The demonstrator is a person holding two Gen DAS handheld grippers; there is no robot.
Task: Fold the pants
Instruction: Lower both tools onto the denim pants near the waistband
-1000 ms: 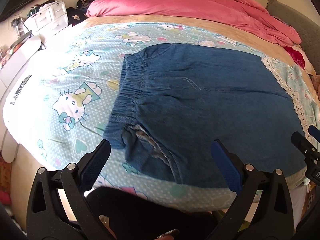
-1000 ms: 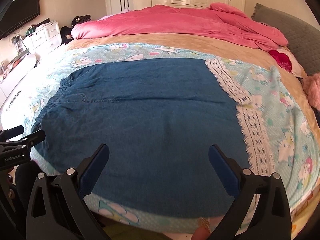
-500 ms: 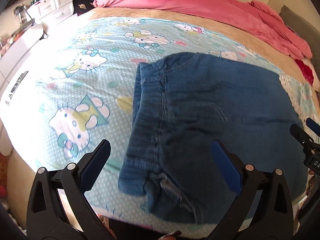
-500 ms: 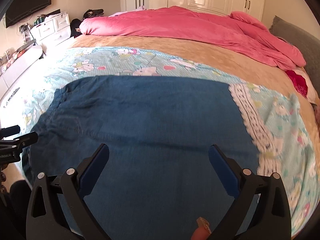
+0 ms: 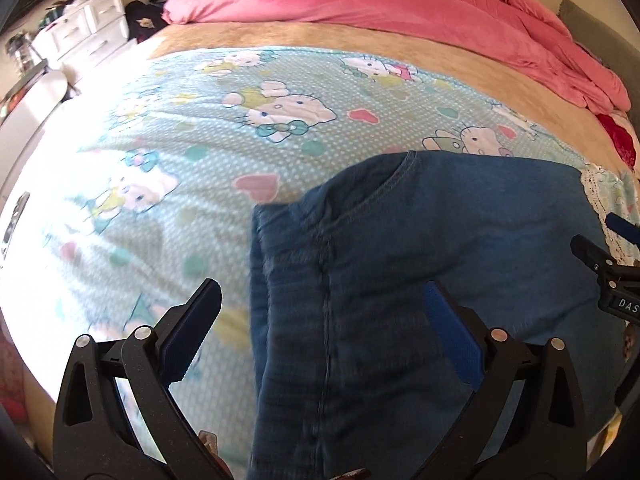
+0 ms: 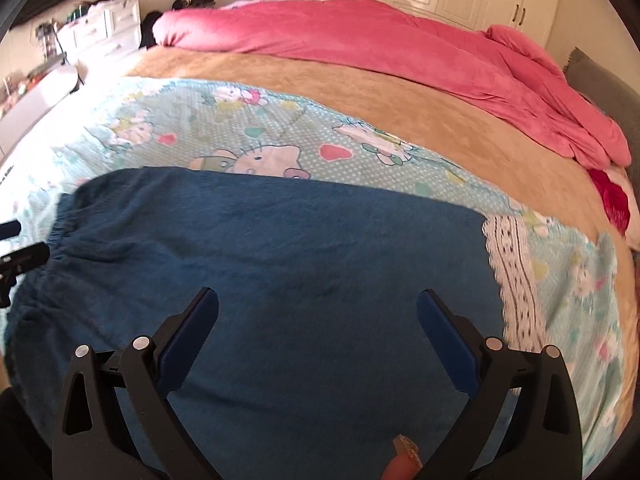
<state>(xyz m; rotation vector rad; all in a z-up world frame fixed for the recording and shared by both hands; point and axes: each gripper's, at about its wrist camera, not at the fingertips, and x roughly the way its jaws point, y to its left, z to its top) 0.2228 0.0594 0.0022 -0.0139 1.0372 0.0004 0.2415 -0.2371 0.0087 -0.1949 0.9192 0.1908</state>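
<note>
Right now, through the left wrist camera, the left gripper hangs with its jaws spread wide and nothing between them, and the pants, blue denim, lie flat on the bed beneath. The waistband edge runs up from the lower frame just inside the left finger, while the right finger sits over the body of the cloth, so the opening straddles that gathered end, probably because the waist is the natural place to take hold for a fold. Beyond the fingertips stretches the cartoon-print sheet, and farther off a pink duvet is heaped at the far side. Off past the right finger, at the frame's edge, part of the right gripper shows. Through the right wrist camera, that right gripper is likewise wide open and empty, both fingers poised over the broad middle of the pants. The denim fills the space between and ahead of the fingers; a white lace border of the sheet lies just outside the right finger, near the hem end. With the garment spread smooth, the spacing of the two tools suggests each is lining up on its own end before gripping; no fold looks begun.
</note>
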